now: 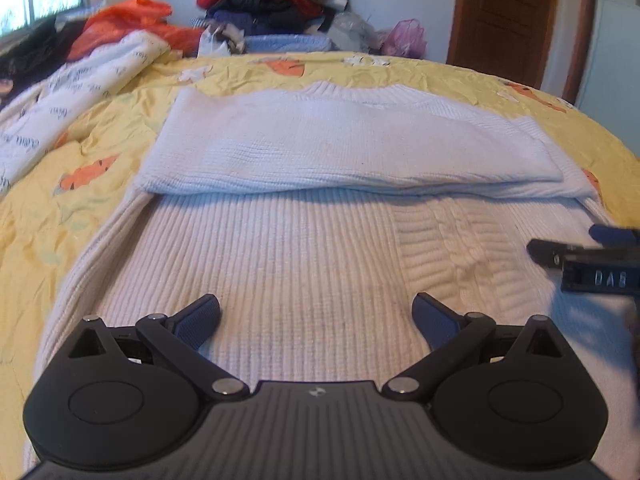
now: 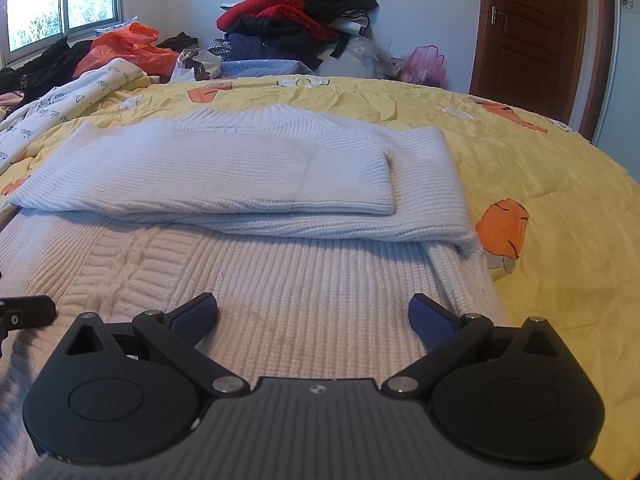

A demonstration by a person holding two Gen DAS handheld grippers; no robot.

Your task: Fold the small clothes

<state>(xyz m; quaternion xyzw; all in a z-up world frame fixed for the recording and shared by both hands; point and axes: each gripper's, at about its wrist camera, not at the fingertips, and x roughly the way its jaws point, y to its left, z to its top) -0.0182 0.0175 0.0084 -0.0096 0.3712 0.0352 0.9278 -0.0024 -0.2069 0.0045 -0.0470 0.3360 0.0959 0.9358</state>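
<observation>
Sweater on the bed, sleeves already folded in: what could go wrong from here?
1. Both grippers, left and right, hover open over the thick ribbed sweater; a shallow pinch may lift only the top layer.
2. The folded sleeves lie loose on top and could slide when the hem is lifted.
3. The quilt underneath is wrinkled and might get pinched too.

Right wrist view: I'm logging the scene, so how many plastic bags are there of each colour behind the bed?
Orange bag: 1
Pink bag: 1
White bag: 1
Clear bag: 1
Total: 4
</observation>
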